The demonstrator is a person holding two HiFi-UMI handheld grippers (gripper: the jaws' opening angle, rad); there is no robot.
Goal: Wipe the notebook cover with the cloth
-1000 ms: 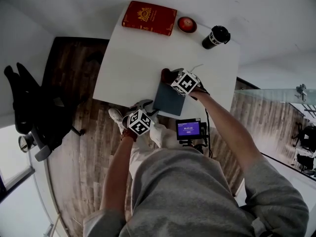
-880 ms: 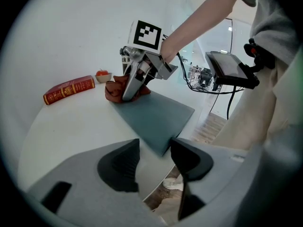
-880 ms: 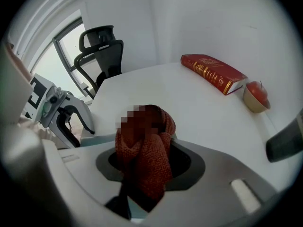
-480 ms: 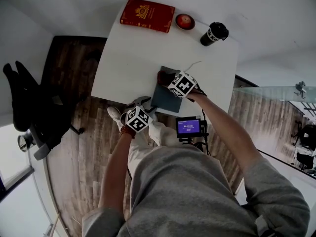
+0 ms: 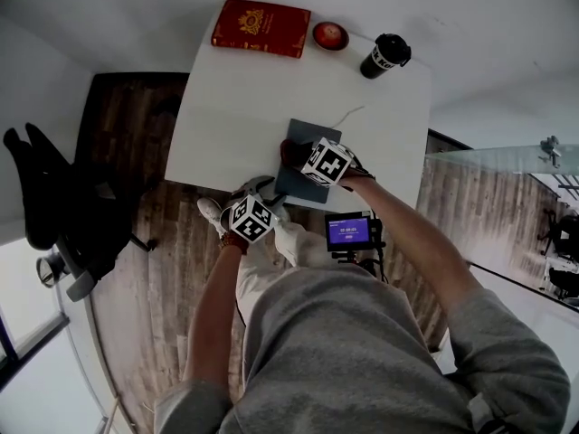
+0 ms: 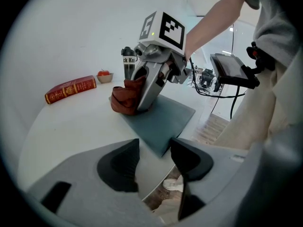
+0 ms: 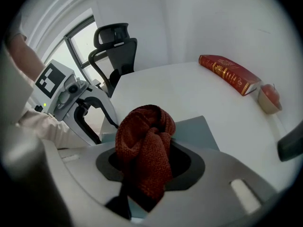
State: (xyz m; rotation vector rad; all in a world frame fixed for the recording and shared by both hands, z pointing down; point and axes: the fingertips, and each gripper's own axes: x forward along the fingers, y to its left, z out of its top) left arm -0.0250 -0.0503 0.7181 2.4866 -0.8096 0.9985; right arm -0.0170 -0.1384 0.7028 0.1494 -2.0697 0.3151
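A grey-blue notebook [image 5: 315, 134] lies flat near the front edge of the white table [image 5: 235, 107]. My right gripper [image 5: 298, 156] is shut on a bunched rust-red cloth [image 7: 144, 141] and presses it onto the notebook's left part [image 6: 163, 119]. In the left gripper view the cloth [image 6: 125, 97] sits on the notebook's far corner under the right gripper [image 6: 142, 98]. My left gripper [image 6: 154, 157] stands open with nothing between its jaws, over the table's front edge just short of the notebook's near corner.
A red book [image 5: 262, 27], a small bowl with an apple [image 5: 330, 35] and a dark cup [image 5: 384, 55] stand along the table's far edge. A black office chair [image 7: 113, 48] is off the table's left side. A small screen on a stand [image 5: 351, 233] is by the person's legs.
The right gripper has drawn the cloth across the notebook towards the near edge, baring the cover's far part. The left gripper has stayed put.
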